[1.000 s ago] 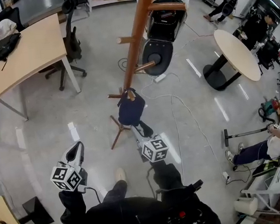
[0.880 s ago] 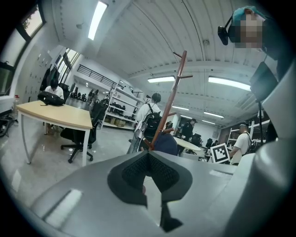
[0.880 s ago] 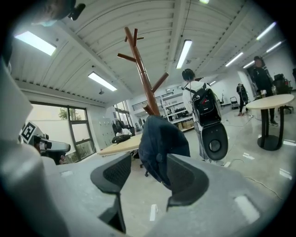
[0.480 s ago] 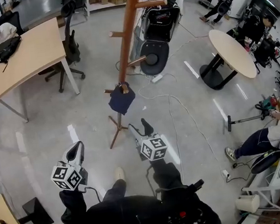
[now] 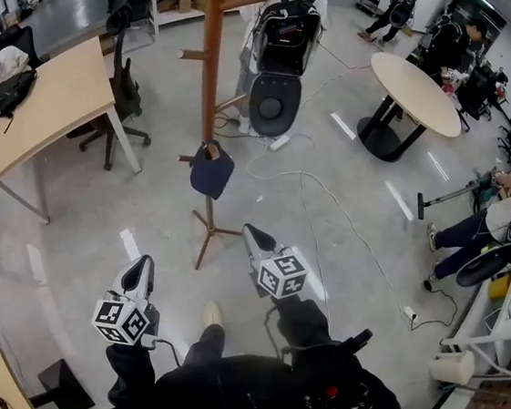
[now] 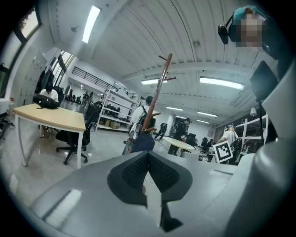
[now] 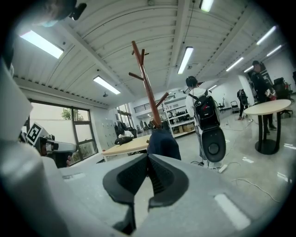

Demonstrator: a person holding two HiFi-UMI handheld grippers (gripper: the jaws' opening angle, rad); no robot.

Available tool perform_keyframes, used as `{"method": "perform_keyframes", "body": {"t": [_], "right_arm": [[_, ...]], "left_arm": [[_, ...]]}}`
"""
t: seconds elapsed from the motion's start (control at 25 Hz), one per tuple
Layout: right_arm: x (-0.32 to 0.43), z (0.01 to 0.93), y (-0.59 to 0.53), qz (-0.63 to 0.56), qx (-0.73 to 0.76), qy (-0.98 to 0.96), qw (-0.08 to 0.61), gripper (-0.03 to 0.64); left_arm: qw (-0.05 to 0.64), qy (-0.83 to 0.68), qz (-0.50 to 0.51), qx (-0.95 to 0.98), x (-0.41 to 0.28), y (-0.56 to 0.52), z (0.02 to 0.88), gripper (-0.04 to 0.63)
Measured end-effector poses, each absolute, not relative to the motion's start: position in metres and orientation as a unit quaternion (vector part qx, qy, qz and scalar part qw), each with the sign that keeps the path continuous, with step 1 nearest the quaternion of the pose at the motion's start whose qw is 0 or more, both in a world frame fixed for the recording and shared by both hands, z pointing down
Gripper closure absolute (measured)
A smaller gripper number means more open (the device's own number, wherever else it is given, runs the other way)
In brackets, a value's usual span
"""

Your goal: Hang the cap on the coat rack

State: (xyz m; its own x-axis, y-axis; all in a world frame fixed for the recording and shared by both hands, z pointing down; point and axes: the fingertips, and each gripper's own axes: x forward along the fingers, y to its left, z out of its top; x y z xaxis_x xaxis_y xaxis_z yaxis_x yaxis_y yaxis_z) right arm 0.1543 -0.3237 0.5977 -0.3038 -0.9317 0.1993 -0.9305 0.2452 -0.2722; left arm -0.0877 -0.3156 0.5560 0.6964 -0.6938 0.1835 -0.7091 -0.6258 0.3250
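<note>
The dark blue cap point(image 5: 211, 169) hangs on a low peg of the brown wooden coat rack point(image 5: 210, 62); it also shows as a dark shape in the right gripper view, cap point(image 7: 162, 143), and in the left gripper view, cap point(image 6: 143, 142). My right gripper point(image 5: 252, 237) is shut and empty, pulled back from the cap with bare floor between them. My left gripper point(image 5: 139, 275) sits lower left, shut with nothing held.
A wooden desk point(image 5: 42, 99) with an office chair point(image 5: 123, 86) stands at the left. Behind the rack are a dark machine point(image 5: 278, 68) and a round table point(image 5: 417, 93). Cables point(image 5: 328, 200) trail over the floor. Other people sit around the room's edges.
My right gripper let go of the cap, drew back toward me and shut its jaws. The cap stays hanging on the peg. The view has backed away from the rack.
</note>
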Motion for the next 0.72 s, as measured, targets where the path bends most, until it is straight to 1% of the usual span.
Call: {"method": "perform_keyframes", "body": {"t": [0.32,0.72], "right_arm": [[0.152,0.571,-0.284,-0.147,-0.579,0.802,-0.012,0.615],[0.153,0.534,-0.226,-0.124,-0.571,0.812,0.011,0.615]], "left_arm": [[0.17,-0.37,0.015,0.913,-0.068,-0.288,0.538,0.593],[0.139,-0.348,-0.003,0.927,-0.048,-0.237,0.508,0.594]]}}
